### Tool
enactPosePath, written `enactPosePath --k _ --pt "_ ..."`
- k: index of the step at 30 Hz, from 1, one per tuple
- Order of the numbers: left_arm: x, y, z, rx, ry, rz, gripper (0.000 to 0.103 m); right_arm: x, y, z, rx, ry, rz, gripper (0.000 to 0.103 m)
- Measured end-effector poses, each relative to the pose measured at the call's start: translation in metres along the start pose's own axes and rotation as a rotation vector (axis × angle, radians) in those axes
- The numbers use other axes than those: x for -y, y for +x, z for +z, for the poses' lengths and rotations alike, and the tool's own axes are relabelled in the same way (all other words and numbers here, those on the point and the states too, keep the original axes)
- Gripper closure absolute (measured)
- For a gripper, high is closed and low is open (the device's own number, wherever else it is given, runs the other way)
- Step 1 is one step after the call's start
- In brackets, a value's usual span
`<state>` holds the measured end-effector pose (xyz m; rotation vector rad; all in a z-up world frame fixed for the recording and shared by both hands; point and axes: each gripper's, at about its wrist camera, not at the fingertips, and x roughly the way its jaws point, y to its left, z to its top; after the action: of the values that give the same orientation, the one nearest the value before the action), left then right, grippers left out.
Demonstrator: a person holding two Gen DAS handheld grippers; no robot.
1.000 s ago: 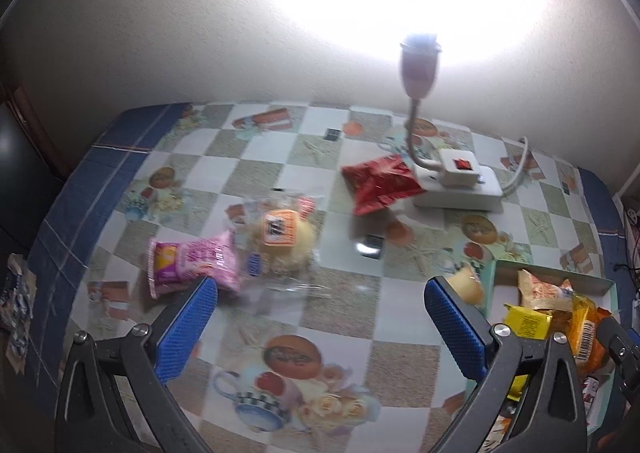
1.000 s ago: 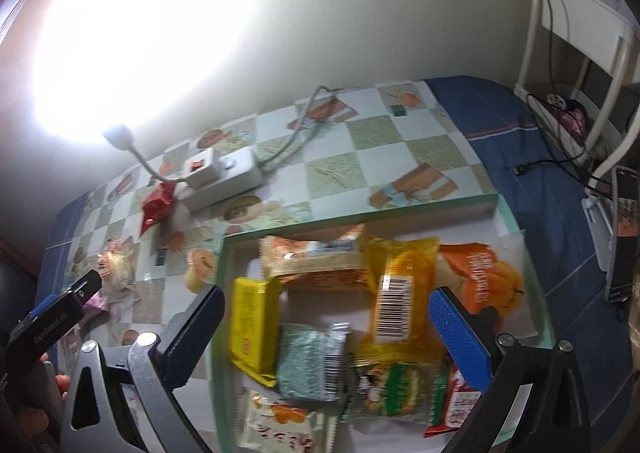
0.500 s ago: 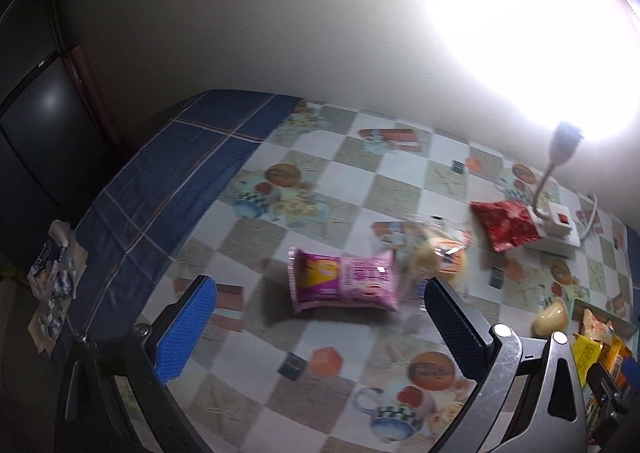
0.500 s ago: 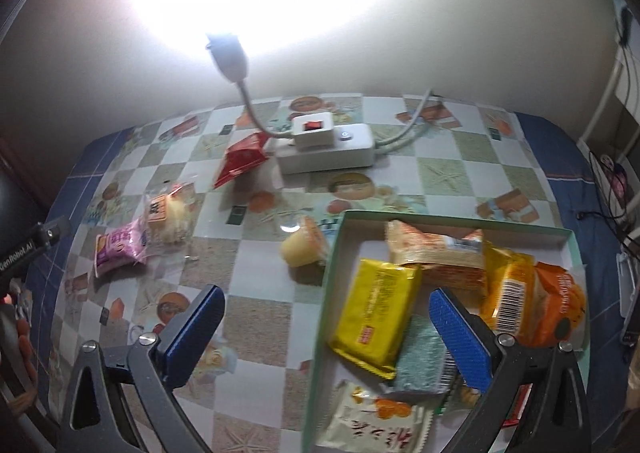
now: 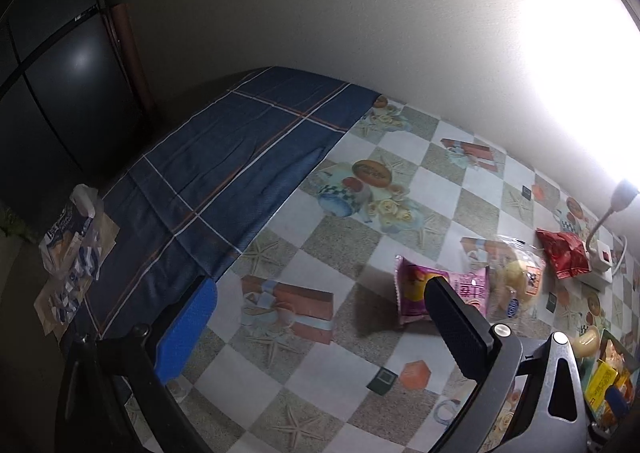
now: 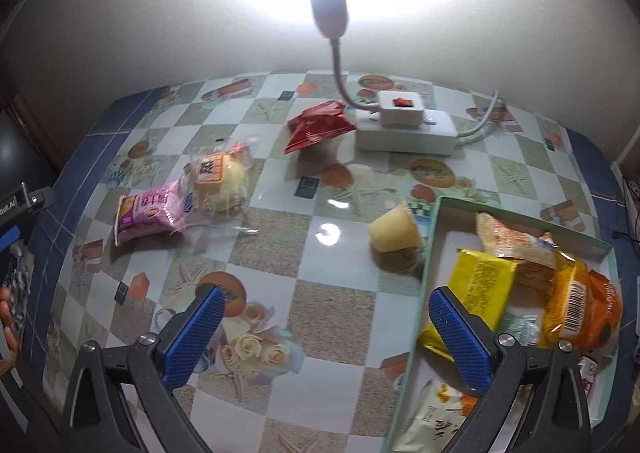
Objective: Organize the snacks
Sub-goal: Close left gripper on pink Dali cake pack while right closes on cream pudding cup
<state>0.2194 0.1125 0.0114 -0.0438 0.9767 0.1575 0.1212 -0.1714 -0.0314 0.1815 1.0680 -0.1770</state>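
A pink snack packet (image 6: 154,215) lies on the checked tablecloth beside a clear-wrapped bun (image 6: 220,183). A red packet (image 6: 318,125) lies further back, and a yellow jelly cup (image 6: 394,231) rests against the green tray (image 6: 430,253), which holds several packets. My right gripper (image 6: 324,337) is open and empty above the table's front. My left gripper (image 5: 320,333) is open and empty over the table's left part; its right finger covers part of the pink packet (image 5: 416,293), with the bun (image 5: 520,281) and red packet (image 5: 564,257) beyond.
A white power strip (image 6: 404,129) with a gooseneck lamp (image 6: 330,9) stands at the back by the wall, its glare washing out the wall. The blue cloth border (image 5: 224,173) marks the table's left edge. A wrapped pack (image 5: 68,249) lies off the table at left.
The left gripper has swung left, so the snacks have slid to the right of its view. The right gripper has swung left from the tray towards the table's middle.
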Motion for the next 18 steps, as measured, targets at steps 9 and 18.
enactPosePath --k 9,18 --pt "0.009 0.036 -0.006 -0.067 -0.013 -0.063 0.000 0.011 0.007 0.002 0.011 0.044 0.023 0.000" --pt "0.035 0.071 -0.020 -0.129 -0.024 -0.151 0.000 0.060 0.013 0.045 0.018 0.192 0.041 0.000"
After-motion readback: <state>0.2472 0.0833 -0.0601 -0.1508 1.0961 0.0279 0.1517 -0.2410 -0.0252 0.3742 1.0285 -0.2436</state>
